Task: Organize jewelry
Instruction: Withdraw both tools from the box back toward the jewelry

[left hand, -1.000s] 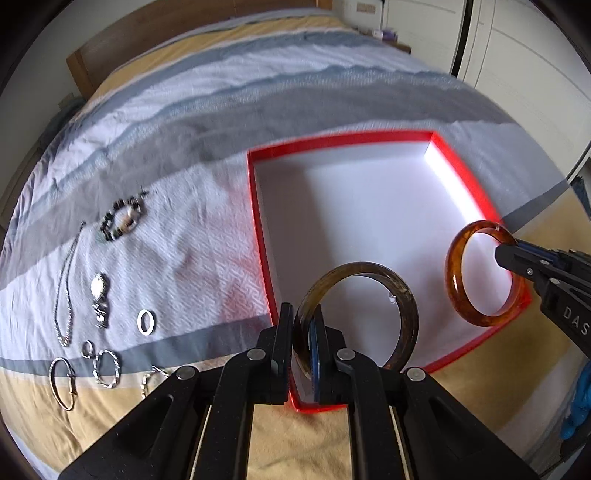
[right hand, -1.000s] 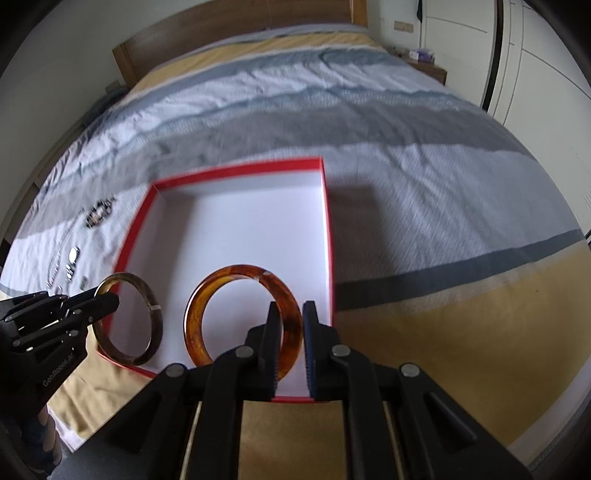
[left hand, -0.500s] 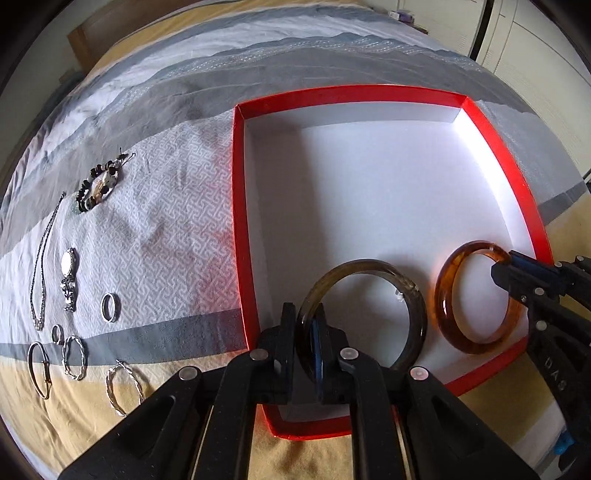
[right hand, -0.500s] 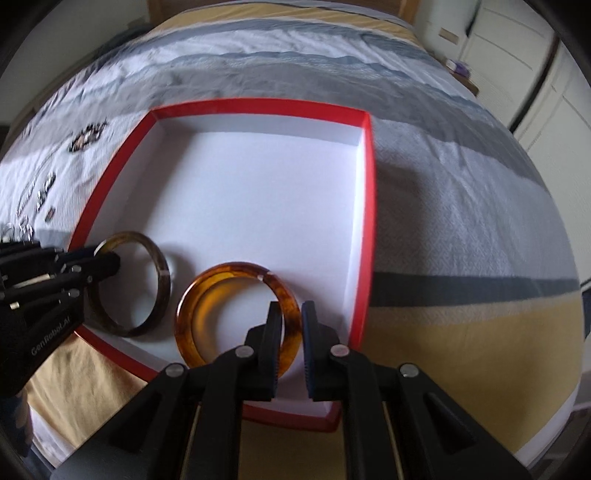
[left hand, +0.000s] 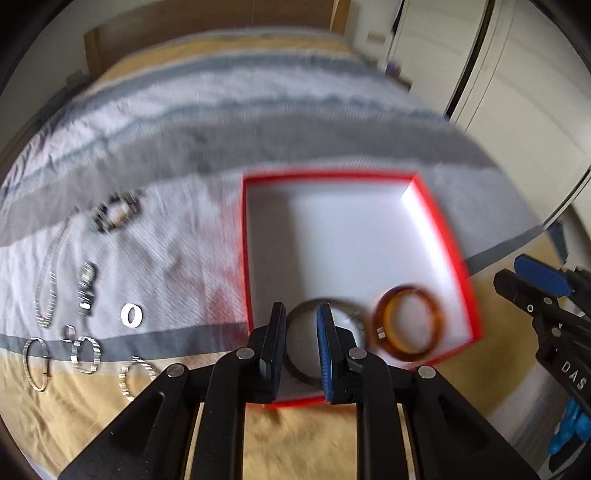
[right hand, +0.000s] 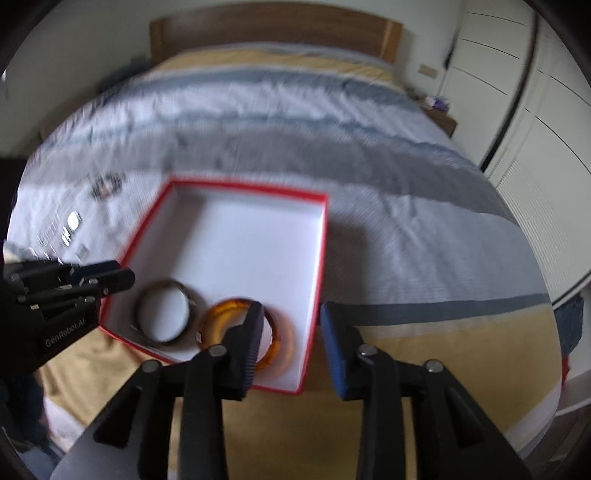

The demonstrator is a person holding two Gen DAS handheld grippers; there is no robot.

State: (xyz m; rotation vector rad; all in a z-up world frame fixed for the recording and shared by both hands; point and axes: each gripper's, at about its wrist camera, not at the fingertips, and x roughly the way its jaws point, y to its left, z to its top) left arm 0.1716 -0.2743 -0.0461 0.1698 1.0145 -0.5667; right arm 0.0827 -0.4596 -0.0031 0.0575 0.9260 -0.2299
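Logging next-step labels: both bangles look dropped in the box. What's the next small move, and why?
Probably swing the left gripper left toward the silver pieces on the bedspread. Both grippers are open, and the dark bangle and amber bangle lie flat in the red box. The right gripper is open too and farther from those pieces.

A home bedroom is showing here. A made bed (right hand: pixel 332 155) is filling most of both views, wearing a striped duvet cover (left hand: pixel 229 122) in white, grey and mustard bands, with a wooden headboard (right hand: pixel 273 29) standing against the wall behind it. White wardrobe doors (right hand: pixel 517 92) are lining the right side, and a small wooden nightstand (right hand: pixel 441 120) is sitting beside the bed with small items lying on it.
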